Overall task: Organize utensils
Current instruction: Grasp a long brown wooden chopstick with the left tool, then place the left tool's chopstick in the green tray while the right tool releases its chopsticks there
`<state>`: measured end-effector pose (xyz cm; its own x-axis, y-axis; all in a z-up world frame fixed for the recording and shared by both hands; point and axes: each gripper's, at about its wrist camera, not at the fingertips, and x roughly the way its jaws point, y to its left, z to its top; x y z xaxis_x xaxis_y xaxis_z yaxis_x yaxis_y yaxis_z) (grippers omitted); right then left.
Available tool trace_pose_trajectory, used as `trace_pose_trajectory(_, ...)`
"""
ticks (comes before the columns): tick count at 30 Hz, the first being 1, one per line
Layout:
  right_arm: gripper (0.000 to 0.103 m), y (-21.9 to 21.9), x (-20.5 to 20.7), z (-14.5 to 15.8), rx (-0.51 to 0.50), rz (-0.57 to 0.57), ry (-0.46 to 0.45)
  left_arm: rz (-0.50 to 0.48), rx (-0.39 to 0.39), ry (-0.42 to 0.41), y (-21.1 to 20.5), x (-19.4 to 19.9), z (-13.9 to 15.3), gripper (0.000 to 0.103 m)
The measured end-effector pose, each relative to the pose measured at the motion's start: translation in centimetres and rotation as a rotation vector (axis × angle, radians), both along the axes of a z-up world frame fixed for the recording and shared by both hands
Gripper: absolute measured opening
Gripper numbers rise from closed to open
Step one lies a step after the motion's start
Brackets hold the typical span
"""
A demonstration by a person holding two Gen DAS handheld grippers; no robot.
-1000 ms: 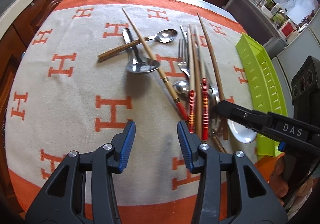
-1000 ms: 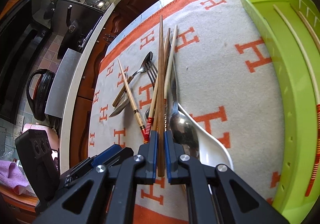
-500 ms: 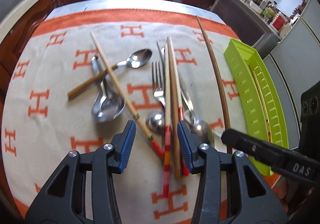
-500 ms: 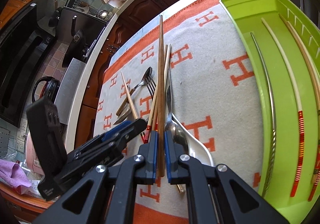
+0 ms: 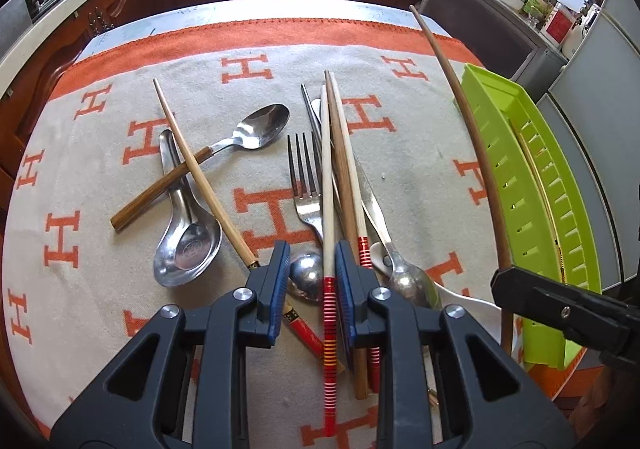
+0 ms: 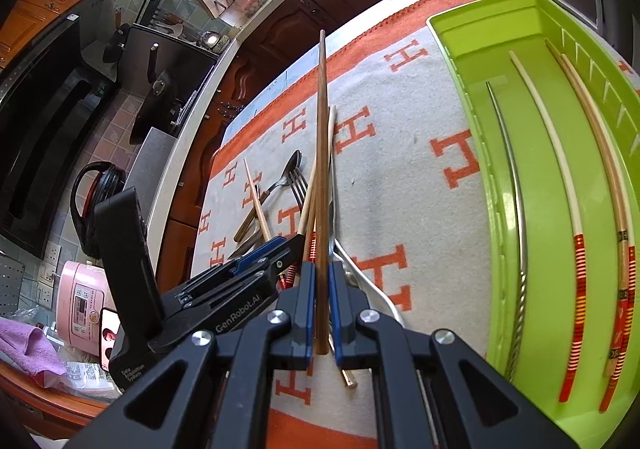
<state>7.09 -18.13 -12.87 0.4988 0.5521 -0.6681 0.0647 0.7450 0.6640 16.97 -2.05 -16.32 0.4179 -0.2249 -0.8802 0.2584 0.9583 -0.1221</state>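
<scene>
Brown chopstick (image 6: 321,169) clamped in the right gripper (image 6: 321,313), jaws shut on its near end, lifted off the pile and pointing far; looks like it's headed for the green tray (image 6: 472,89) on the right, where four long sticks already lie lengthwise, so chopsticks seem to be sorted there. In the left view the same stick (image 5: 472,137) arcs up just left of the tray (image 5: 516,185). Left gripper (image 5: 309,289) low over the pile, jaws part open, straddling a pale chopstick with red-striped end (image 5: 327,233); not closed on it yet, probably next pick. Rest of pile on the orange-and-grey H-patterned cloth (image 5: 100,257) over the table: fork (image 5: 306,185), wood-handled spoon (image 5: 224,145), steel soup spoon (image 5: 184,237), crossed pale chopstick (image 5: 196,165) at left, well apart from tray.
</scene>
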Motion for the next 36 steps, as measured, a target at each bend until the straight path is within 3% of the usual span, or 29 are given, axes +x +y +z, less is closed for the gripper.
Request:
trace_pose_trajectory(5, 0.006, -0.5, -0.3, 0.2, 0.007, -0.013, -0.007, 0.002, 0.027, -0.01, -0.4, 0.1, -0.3, 0.019)
trace_pose_trajectory(6, 0.006, -0.6, -0.3, 0.3, 0.007, -0.015, -0.01, 0.002, 0.015, -0.009, -0.4, 0.2, -0.2, 0.007)
trace_pose_trajectory(7, 0.006, -0.7, -0.4, 0.4, 0.007, -0.019, -0.013, 0.007, -0.005, 0.003, -0.3, 0.3, -0.2, 0.004)
trace_pose_trajectory(14, 0.006, -1.7, -1.3, 1.4, 0.001, -0.042, -0.031, 0.087, -0.07, 0.039, 0.8, 0.4, 0.5, 0.003)
trace_pose_trajectory(20, 0.006, -3.6, -2.3, 2.8, -0.041, -0.085, -0.016, 0.091, -0.149, 0.013, 0.4, -1.0, 4.3, 0.003)
trace_pose_trajectory(28, 0.006, -8.2, -4.2, 5.3, -0.202, -0.163, 0.042, -0.019, -0.26, -0.024, -5.0, -3.2, 10.0, 0.003)
trace_pose_trajectory(32, 0.007, -10.2, -4.9, 5.4, -0.297, -0.197, 0.072, -0.069, -0.291, 0.022, -9.2, -3.2, 10.2, 0.003)
trace_pose_trajectory(36, 0.007, -11.5, -5.2, 4.2, -0.331, -0.199, 0.119, -0.095, -0.282, 0.067, -13.1, -3.4, 9.2, 0.003)
